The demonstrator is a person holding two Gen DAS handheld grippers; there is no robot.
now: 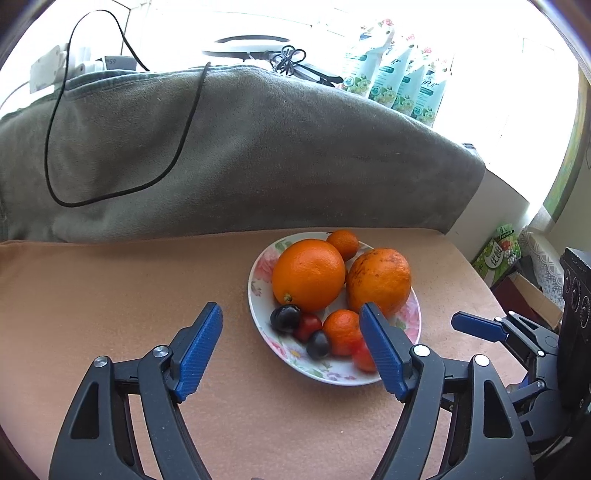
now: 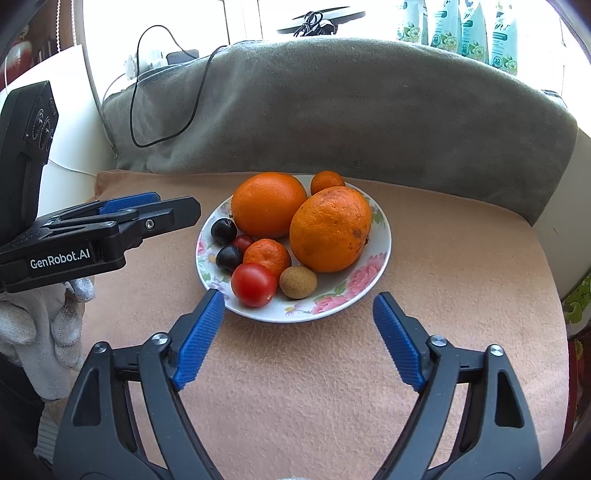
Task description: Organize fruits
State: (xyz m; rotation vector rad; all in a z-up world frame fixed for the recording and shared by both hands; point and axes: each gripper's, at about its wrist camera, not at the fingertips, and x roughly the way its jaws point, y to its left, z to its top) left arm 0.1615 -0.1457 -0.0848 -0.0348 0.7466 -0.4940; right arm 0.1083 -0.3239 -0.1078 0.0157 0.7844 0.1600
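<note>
Floral china plate (image 2: 373, 266) of fruit lies dead ahead of right gripper (image 2: 299, 317), nearer than left gripper (image 1: 291, 325); both jaws spread, empty.

"GenRobot.AI" stands in white letters on the black side of the left hand-held gripper (image 2: 168, 212), seen from the right wrist. The pale green pouches (image 2: 469, 33) by the window each carry a round "72" mark. A green package (image 1: 498, 254) bears Chinese characters, too small to read surely.
</note>
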